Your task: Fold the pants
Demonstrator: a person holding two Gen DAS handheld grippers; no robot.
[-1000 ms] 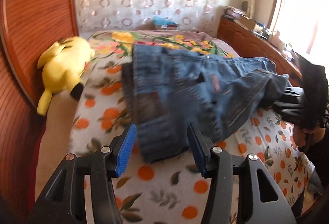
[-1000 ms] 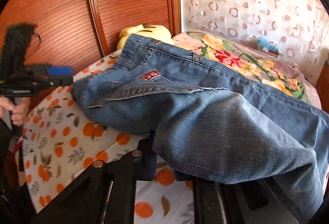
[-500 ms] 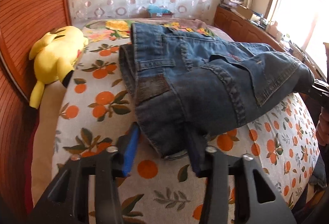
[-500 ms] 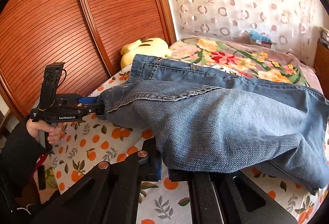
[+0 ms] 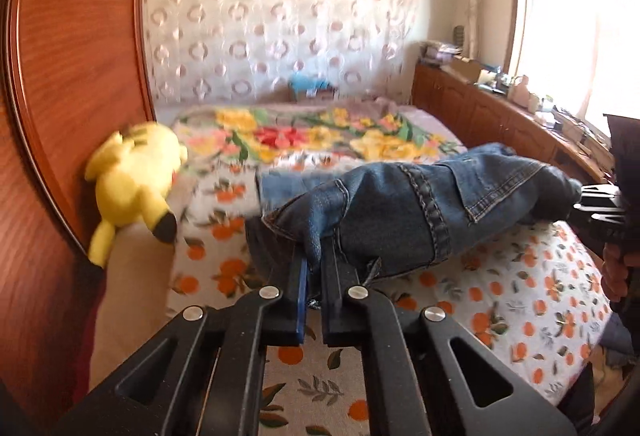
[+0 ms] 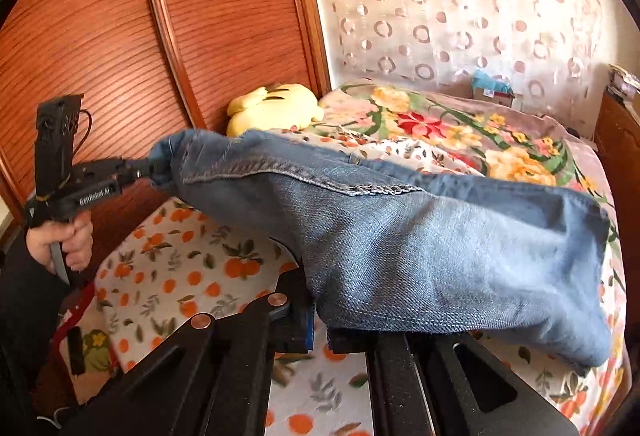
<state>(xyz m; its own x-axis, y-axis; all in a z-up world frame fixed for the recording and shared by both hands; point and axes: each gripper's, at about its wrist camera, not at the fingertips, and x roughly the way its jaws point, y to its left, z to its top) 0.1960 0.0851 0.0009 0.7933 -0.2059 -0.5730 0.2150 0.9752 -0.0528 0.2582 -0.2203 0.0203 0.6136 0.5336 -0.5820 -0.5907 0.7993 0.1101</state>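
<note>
Your left gripper (image 5: 314, 264) has just been closing and now pinches a bunched edge of the jeans (image 5: 420, 212) between its blue pads. Your right gripper (image 6: 318, 320) is clamped tight on the other end, with denim draped over its fingers. Between the two grips, the jeans hang stretched and lifted above the orange-print sheet (image 6: 180, 276) of the bed, sagging in the middle. In the right wrist view, your left hand (image 6: 66, 242) grips its handle at the bed's edge. Farther back, a yellow plush toy (image 5: 136, 180) lies against the wooden panel (image 6: 100, 36), beside a floral blanket (image 5: 320, 136). Behind that hangs a patterned curtain (image 5: 280, 16).
</note>
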